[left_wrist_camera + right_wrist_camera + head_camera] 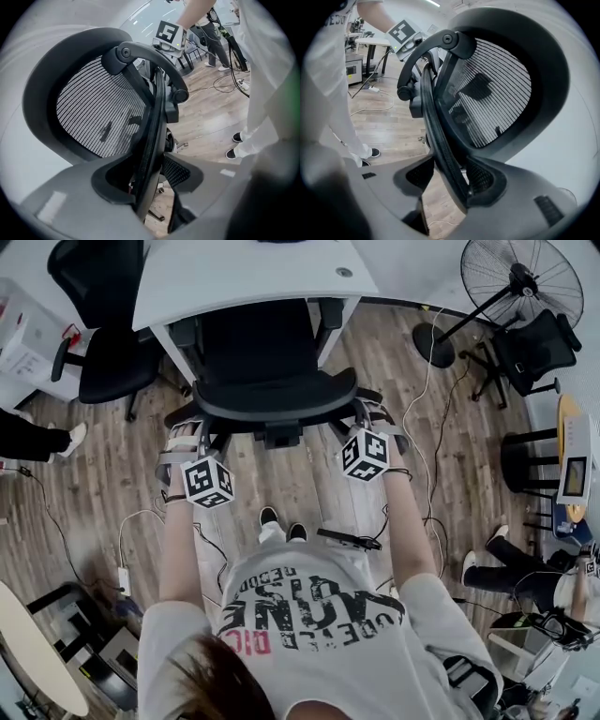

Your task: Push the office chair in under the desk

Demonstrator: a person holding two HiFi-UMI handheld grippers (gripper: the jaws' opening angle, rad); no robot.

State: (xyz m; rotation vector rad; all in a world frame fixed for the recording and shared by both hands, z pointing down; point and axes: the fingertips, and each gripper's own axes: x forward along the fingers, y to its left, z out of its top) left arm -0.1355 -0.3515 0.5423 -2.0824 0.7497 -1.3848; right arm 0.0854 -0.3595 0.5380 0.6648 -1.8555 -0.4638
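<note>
Left claw [150, 183] is clamped on the curved black plastic rim of the office chair [267, 371], right at the edge of its ribbed mesh backrest. Right claw [450, 180] bites the opposite rim the same way. The seat sits partly beneath the smooth white tabletop [244, 273], backrest facing the person. Brown wood-plank floor [300, 493], loose cables [427, 381], a round caged fan [511, 277] nearby.

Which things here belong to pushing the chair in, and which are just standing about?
In the job:
chair
desk
left tool and right tool, each clamped on the chair's back rim

Standing about:
spare chair
fan
floor cable
</note>
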